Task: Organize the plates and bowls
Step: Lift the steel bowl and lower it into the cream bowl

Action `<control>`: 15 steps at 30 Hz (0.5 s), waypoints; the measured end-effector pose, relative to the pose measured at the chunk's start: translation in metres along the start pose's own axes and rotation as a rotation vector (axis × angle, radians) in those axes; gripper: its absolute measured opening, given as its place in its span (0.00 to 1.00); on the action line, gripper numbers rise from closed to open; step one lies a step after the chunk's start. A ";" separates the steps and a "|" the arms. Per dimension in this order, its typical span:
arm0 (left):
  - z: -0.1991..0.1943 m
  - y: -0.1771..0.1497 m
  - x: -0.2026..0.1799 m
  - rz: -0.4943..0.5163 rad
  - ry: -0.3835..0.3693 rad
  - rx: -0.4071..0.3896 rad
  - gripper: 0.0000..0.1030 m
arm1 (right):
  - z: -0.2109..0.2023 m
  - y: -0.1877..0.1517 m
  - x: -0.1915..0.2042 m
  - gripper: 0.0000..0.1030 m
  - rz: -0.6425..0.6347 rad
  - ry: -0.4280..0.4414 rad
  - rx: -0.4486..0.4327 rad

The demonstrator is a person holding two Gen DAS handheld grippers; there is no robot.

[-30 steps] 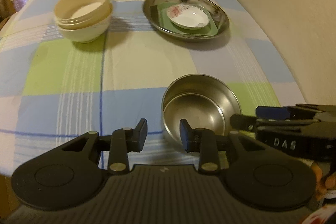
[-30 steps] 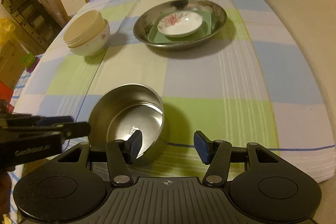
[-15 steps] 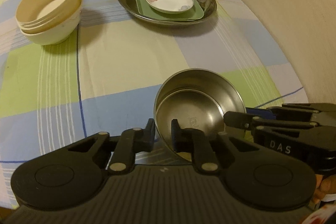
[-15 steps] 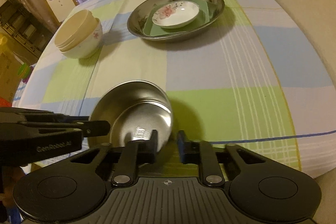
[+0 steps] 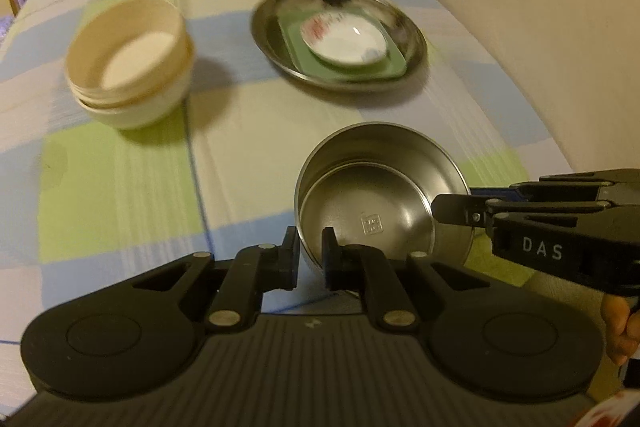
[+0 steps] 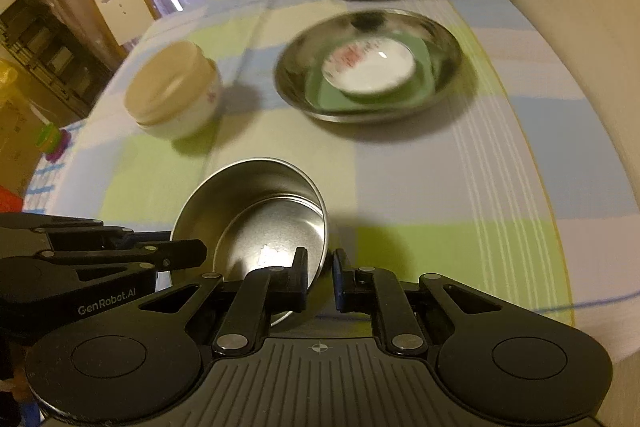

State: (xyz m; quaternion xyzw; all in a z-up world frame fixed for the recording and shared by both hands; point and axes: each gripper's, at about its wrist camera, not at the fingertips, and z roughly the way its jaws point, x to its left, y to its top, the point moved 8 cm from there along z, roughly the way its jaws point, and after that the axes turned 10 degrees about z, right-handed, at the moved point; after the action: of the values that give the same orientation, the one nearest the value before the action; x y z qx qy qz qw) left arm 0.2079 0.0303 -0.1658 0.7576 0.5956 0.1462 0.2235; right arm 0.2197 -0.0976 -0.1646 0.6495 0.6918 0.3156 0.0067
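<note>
Checked cloth in blue, green and cream covers the table (image 5: 132,171). From the left wrist view, the left gripper (image 5: 310,259) is clamped on the near rim of the steel bowl (image 5: 380,179), one pad outside the wall and one inside — a pinch suited to a thin wall. Cream bowls (image 5: 128,63) stand nested; a steel plate (image 5: 340,35) holds smaller dishes.

From the right wrist view, the right gripper (image 6: 320,279) pinches the bowl's (image 6: 256,211) opposite rim. The bowl tilts between both grips — probably a shared lift toward the stacked bowls (image 6: 176,91).
</note>
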 end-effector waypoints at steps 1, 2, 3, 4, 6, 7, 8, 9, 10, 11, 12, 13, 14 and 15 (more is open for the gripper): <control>-0.004 0.002 0.006 -0.007 0.003 -0.008 0.09 | -0.001 0.004 0.006 0.12 -0.003 0.006 -0.003; -0.009 0.005 0.011 -0.013 0.008 -0.018 0.09 | -0.001 0.008 0.012 0.12 -0.006 0.013 -0.006; -0.014 0.007 0.018 -0.017 0.014 -0.029 0.09 | -0.002 0.012 0.018 0.12 -0.011 0.021 -0.010; -0.019 0.010 0.024 -0.021 0.021 -0.041 0.09 | -0.002 0.017 0.025 0.12 -0.016 0.030 -0.014; -0.028 0.018 0.036 -0.029 0.035 -0.065 0.09 | -0.003 0.025 0.038 0.12 -0.021 0.047 -0.020; -0.033 0.021 0.043 -0.031 0.044 -0.077 0.09 | -0.003 0.029 0.045 0.12 -0.024 0.056 -0.024; -0.037 0.025 0.050 -0.035 0.051 -0.089 0.09 | -0.003 0.033 0.052 0.12 -0.028 0.064 -0.028; -0.041 0.028 0.056 -0.038 0.058 -0.099 0.09 | -0.003 0.038 0.059 0.12 -0.035 0.071 -0.032; -0.045 0.032 0.064 -0.043 0.066 -0.109 0.09 | -0.002 0.043 0.067 0.12 -0.042 0.078 -0.037; -0.048 0.035 0.071 -0.046 0.072 -0.119 0.09 | -0.001 0.048 0.074 0.12 -0.049 0.087 -0.043; -0.052 0.038 0.079 -0.049 0.080 -0.130 0.09 | -0.001 0.052 0.081 0.12 -0.054 0.093 -0.048; -0.056 0.042 0.086 -0.051 0.088 -0.141 0.09 | 0.000 0.058 0.088 0.12 -0.062 0.101 -0.054; -0.059 0.046 0.093 -0.053 0.096 -0.150 0.09 | 0.002 0.063 0.094 0.12 -0.068 0.108 -0.060; -0.062 0.050 0.100 -0.055 0.105 -0.159 0.09 | 0.003 0.068 0.101 0.12 -0.071 0.115 -0.065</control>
State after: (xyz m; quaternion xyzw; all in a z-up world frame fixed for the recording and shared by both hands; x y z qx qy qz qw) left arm 0.2440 0.1273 -0.0915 0.7119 0.6137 0.2264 0.2556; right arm 0.2662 -0.0083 -0.0966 0.6046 0.7030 0.3744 -0.0008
